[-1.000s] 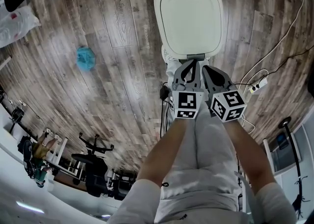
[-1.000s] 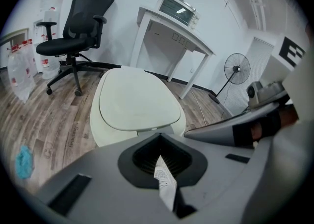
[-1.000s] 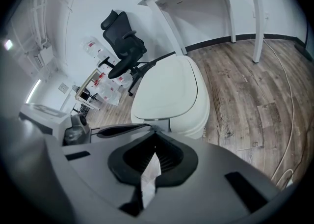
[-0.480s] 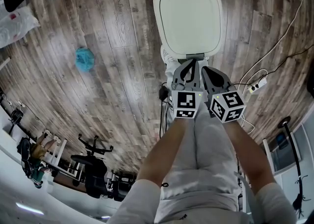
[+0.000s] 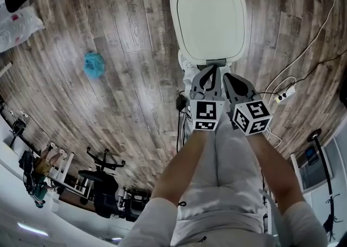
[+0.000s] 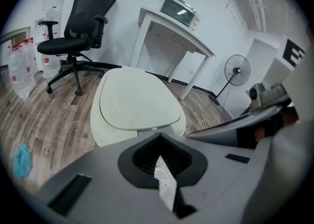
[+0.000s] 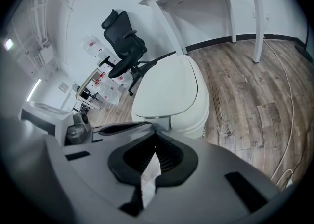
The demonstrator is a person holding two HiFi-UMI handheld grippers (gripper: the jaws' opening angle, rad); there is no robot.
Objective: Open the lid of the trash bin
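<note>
Your left hand-held gripper (image 5: pixel 213 69) and right hand-held gripper (image 5: pixel 227 76) hang near the closed lid (image 5: pixel 210 21) of the trash bin (image 5: pixel 174 7) on the floor, jaws together, empty. Prod it like that and they may skid off the smooth top.

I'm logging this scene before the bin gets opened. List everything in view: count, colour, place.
trash bin: one, cream-white, lid shut, on the floor ahead of the grippers
crumpled thing: one, teal, on the floor left of the bin
plastic bag: one, whitish, on the floor at far left
power strip: one, white, on the floor right of the grippers
office chair: one, black, behind the bin
table: one, white, by the wall
countertop oven: one, silver, on the table
standing fan: one, black, right of the table
shoe: one, white, beside the bin
left gripper: grey, jaws together, empty
right gripper: grey, jaws together, empty
</note>
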